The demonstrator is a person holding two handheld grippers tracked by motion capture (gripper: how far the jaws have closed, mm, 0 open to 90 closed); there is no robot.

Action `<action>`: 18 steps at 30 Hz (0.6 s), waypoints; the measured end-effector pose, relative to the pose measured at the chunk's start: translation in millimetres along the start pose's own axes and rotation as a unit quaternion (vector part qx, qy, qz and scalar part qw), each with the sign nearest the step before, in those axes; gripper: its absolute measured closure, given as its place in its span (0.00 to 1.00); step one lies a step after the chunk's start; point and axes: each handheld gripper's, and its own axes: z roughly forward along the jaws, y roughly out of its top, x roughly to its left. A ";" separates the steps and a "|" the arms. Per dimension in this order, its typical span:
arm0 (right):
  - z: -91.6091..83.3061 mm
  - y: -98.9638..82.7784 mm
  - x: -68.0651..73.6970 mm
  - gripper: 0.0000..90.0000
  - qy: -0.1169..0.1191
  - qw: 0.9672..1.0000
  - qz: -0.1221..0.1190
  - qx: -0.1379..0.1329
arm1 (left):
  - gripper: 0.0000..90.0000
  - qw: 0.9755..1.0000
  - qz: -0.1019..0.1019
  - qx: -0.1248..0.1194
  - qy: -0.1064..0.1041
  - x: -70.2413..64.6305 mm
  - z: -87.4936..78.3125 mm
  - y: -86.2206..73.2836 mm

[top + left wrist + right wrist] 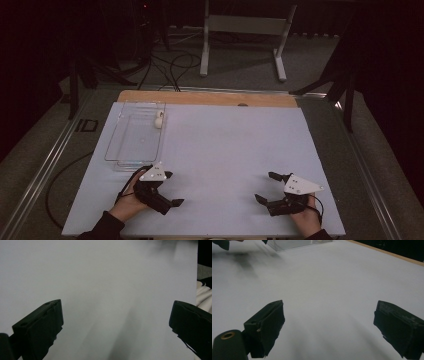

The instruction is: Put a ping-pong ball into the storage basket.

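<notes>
Clear tray (134, 137) far-left on white table (225, 145); both tools gaping, dark room.

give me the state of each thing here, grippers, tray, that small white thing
left gripper: open, nothing between its jaws, over the bare table
right gripper: open, nothing between its jaws
clear tray: flat on the table, upright, far left
small white object: at the tray's far right corner, touched by neither gripper
</notes>
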 end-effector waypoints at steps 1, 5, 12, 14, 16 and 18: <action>0.0 0.0 0.0 0.11 0.000 1.000 0.000 0.000 | 0.01 1.000 0.000 0.002 0.001 0.0 -1.0 -1.3; 0.0 0.1 0.1 0.11 0.001 1.000 -0.001 0.001 | 0.01 1.000 -0.004 -0.002 0.005 0.7 -3.7 -5.2; -0.1 0.0 0.2 0.11 0.002 1.000 0.000 0.001 | 0.01 1.000 -0.014 -0.012 0.012 1.0 -7.7 -12.8; 0.0 0.0 0.1 0.11 0.002 1.000 0.000 0.001 | 0.01 1.000 -0.015 -0.012 0.013 0.8 -8.0 -14.9; 0.1 0.0 0.2 0.11 0.001 1.000 0.000 0.002 | 0.01 1.000 -0.017 -0.015 0.014 0.7 -8.7 -16.9; 0.3 -0.2 0.0 0.11 0.002 1.000 -0.001 0.002 | 0.01 1.000 -0.019 -0.017 0.017 0.1 -9.7 -18.5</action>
